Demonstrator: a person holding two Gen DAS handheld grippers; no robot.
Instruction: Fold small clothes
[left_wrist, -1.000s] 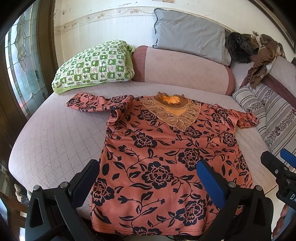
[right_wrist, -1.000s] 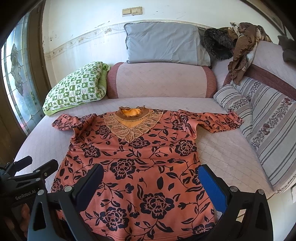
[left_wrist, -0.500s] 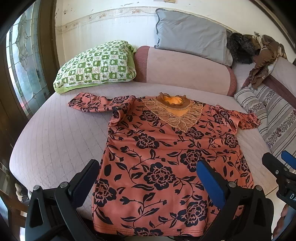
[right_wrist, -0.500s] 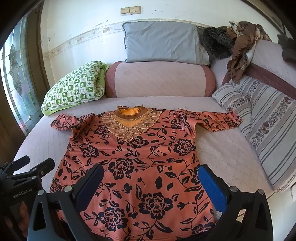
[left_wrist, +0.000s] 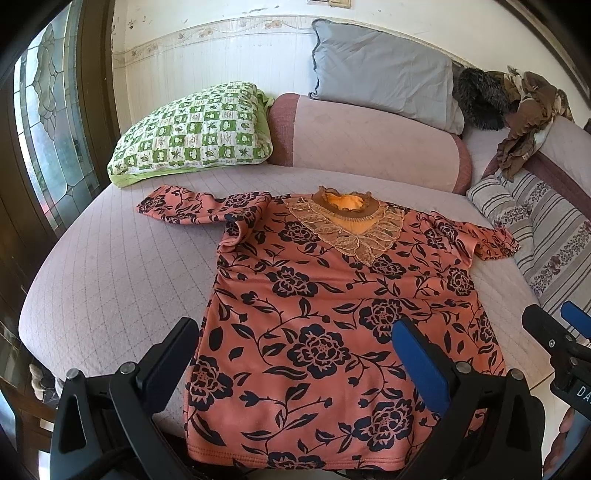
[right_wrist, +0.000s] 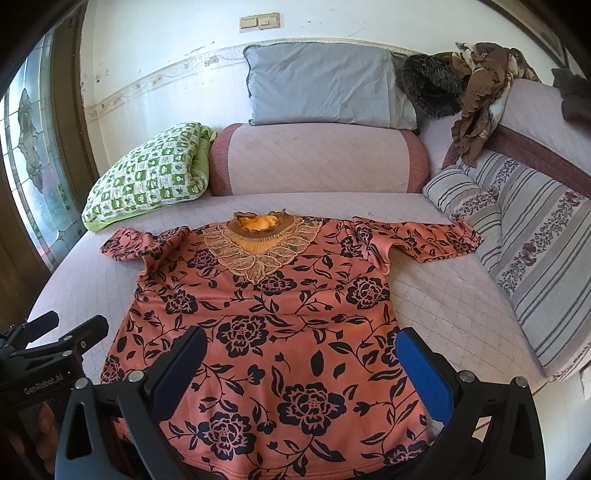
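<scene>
Two hand-held grippers, both spread wide and holding nothing: left hand-held gripper (left_wrist: 295, 354) and right hand-held gripper (right_wrist: 301, 363), hovering just above the hem of the blouse (left_wrist: 332, 314). Blouse spread flat, front up, on the bed (left_wrist: 110, 277), collar (left_wrist: 345, 205) toward the bolster (left_wrist: 369, 140), hem at the near edge. Left sleeve (left_wrist: 192, 206) stretched out sideways with some bunching at the armpit; right sleeve (right_wrist: 417, 240) reaching toward the striped cushion (right_wrist: 517, 240).

Probably at the start: no fold made yet. For a good first fold, best to pinch one layer pair cleanly at a hem corner and at the shoulder on the same side, then carry that side over toward the middle, sleeve laid along the body. Better to smooth the bunched armpit first, otherwise a crooked fold line. Slippery-looking fabric, so a firm pinch and slow lift.
</scene>
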